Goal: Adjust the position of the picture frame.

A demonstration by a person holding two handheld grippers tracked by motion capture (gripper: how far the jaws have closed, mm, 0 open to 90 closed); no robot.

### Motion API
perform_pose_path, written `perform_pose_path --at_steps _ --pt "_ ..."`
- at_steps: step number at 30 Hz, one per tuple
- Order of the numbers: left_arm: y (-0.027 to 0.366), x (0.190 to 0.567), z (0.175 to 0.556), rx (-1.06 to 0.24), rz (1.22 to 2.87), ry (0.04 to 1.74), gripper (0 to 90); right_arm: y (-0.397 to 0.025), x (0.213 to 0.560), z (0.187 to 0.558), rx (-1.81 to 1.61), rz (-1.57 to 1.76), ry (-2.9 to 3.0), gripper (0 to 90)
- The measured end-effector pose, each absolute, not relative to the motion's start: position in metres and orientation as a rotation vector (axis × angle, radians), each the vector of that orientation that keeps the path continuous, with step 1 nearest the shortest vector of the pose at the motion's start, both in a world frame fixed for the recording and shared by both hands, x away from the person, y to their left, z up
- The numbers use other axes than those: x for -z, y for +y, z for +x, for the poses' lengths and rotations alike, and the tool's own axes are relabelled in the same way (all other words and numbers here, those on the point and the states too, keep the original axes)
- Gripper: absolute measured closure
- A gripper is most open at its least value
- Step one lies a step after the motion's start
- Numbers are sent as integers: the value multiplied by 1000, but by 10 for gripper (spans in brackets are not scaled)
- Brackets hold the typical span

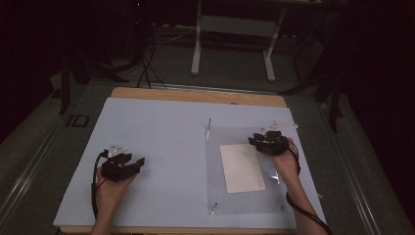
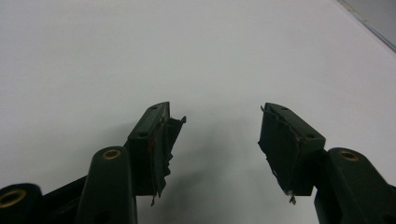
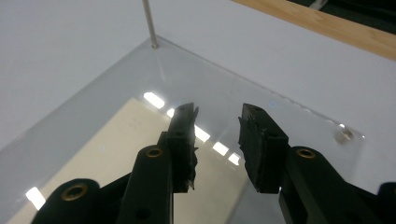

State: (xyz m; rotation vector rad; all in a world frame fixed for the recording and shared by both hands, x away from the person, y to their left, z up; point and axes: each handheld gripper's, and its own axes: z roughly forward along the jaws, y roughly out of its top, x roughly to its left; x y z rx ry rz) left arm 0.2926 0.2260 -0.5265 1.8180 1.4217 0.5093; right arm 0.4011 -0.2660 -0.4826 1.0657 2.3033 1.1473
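Note:
A clear plastic plate (image 1: 215,156) lies on the right half of the table, with a cream sheet of paper (image 1: 241,168) under it. My right gripper (image 1: 259,139) hovers at the plate's far right part, open. In the right gripper view its jaws (image 3: 217,112) stand a little apart above the plate (image 3: 187,70) and the cream paper (image 3: 116,144), with nothing between them. My left gripper (image 1: 133,162) rests at the left of the table, open. The left gripper view shows it (image 2: 219,114) spread wide over the bare pale sheet (image 2: 140,56).
The pale sheet (image 1: 156,132) covers a wooden tabletop (image 1: 195,94). Thin metal pins stand at the plate's far left corner (image 1: 209,128) and near left corner (image 1: 214,208). A small stud (image 3: 344,134) sits at another plate corner. A white table frame (image 1: 235,29) stands on the floor behind.

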Motion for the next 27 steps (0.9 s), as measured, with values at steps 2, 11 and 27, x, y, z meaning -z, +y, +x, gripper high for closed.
perform_pose_path --at_steps 2,11,27 --pt "224 526 292 -512 1825 1411 440 -262 482 404 -1145 1056 2313 660" --pt "212 523 289 -517 1867 1346 453 -221 483 428 -1124 981 2357 690" --pt "186 517 281 -525 1953 1232 452 -171 494 459 -1178 961 2411 770"
